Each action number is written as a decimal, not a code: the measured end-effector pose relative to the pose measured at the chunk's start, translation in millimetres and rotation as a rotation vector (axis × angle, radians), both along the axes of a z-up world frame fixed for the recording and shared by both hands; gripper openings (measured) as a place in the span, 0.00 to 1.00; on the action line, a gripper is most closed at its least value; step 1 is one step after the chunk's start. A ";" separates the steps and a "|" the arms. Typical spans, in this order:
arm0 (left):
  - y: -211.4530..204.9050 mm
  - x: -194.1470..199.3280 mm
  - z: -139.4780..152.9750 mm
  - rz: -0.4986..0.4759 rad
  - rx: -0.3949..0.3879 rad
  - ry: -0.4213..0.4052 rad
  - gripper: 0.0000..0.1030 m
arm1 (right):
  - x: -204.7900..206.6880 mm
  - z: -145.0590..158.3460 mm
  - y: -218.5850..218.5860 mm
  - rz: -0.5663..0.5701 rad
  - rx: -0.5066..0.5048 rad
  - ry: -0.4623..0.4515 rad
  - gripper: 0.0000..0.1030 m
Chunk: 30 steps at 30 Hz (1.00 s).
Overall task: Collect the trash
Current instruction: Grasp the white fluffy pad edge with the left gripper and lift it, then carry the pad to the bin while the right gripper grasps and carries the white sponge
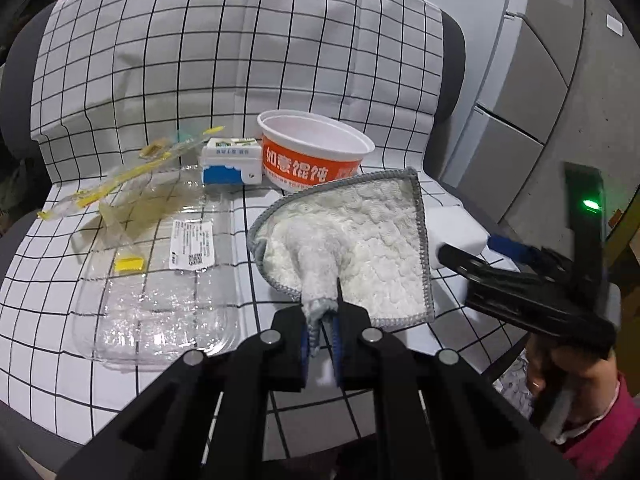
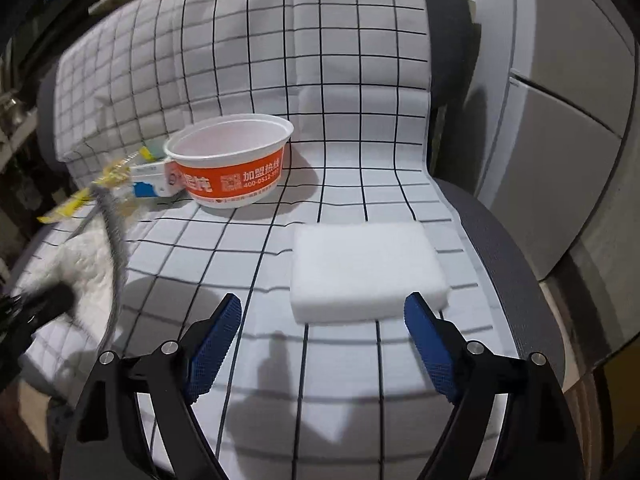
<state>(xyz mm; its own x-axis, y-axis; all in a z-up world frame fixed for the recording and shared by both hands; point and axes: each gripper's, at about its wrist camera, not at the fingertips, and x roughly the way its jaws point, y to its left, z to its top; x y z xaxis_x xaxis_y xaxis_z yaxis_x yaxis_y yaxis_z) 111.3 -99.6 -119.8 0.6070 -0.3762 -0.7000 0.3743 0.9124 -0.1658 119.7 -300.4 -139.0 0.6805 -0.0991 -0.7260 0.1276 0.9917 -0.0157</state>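
My left gripper [image 1: 324, 320] is shut on a bunched corner of a white cloth with a grey edge [image 1: 360, 240], which hangs lifted off the checked seat cover. My right gripper [image 2: 323, 304] is open, its blue pads [image 2: 428, 340] just short of a white sponge block [image 2: 364, 272] lying flat on the seat. An empty orange-and-white paper bowl [image 2: 232, 168] stands upright behind it. Left of the bowl [image 1: 312, 148] lie a small blue-and-white carton [image 1: 232, 160], a yellow-striped clear wrapper [image 1: 120, 188] and a clear plastic tray [image 1: 160, 300].
The checked cover [image 2: 360, 80] drapes a dark grey chair [image 2: 500, 248] with a backrest close behind the objects. Grey cabinet doors [image 1: 532, 92] stand to the right. A hand in a pink sleeve [image 1: 592, 412] holds the right gripper. The seat's front edge is near.
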 end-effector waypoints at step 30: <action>0.1 -40.4 13.5 -0.032 -0.016 -0.008 0.07 | -89.5 8.6 -13.4 0.104 0.038 0.002 0.72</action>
